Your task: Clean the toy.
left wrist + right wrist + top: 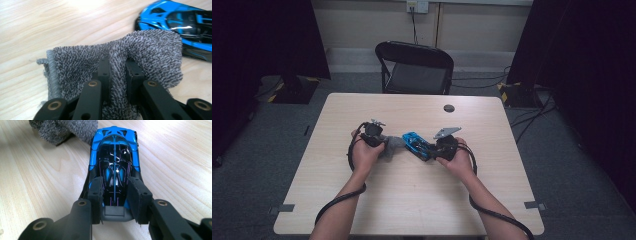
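You're pinching the grey cloth (115,57) in your left claw (118,68) and clamping the blue toy car (114,162) on the table (412,200) with your right claw (115,191). Keep the car pinned; wipe gently along its nose.

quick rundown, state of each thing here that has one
grey cloth: bunched, pinched in the left gripper, one end at the car
blue toy car: on its wheels on the table, clamped at one end by the right gripper
folding chair: unfolded, vacant
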Available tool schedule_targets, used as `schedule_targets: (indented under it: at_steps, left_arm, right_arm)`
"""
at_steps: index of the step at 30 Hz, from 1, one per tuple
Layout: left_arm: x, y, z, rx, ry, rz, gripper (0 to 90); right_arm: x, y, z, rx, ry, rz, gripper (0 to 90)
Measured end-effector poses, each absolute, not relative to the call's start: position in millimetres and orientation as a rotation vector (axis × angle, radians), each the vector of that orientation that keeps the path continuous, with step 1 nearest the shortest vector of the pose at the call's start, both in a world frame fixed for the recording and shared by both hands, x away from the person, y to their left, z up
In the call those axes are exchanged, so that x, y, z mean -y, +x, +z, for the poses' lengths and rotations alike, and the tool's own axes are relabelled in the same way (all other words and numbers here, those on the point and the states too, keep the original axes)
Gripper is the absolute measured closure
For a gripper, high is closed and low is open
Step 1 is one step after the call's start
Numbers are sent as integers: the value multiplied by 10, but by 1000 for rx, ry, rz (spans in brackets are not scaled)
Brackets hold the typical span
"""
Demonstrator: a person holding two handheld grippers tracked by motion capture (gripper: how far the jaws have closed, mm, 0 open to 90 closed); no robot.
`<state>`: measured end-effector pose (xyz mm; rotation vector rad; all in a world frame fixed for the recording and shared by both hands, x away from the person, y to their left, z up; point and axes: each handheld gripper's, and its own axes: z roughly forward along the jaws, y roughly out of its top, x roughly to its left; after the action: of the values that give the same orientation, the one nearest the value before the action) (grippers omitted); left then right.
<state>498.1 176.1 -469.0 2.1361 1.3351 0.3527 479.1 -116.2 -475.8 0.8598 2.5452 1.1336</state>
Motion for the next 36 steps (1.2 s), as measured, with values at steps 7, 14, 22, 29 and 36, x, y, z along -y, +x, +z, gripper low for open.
schedule_targets:
  at_steps: [7,14,22,29,36]
  left_arm:
    - [-1868,4938,-4623,-1349,2095,349,774]
    - [-1835,4805,-4554,-1292,2091,317,774]
    - [-1689,4524,-4515,-1179,2103,235,773]
    - [-1475,4312,-4508,-1068,2156,180,773]
    - [-1270,4178,-4631,-1003,2210,102,773]
  right_arm:
    - [1171,4796,-4763,-2547,860,1144,659]
    - [1166,4794,-4759,-2548,859,1136,658]
    - [1159,4799,-4754,-2552,860,1131,659]
    - [1150,4807,-4753,-2552,860,1128,659]
    - [1147,4810,-4750,-2554,861,1124,659]
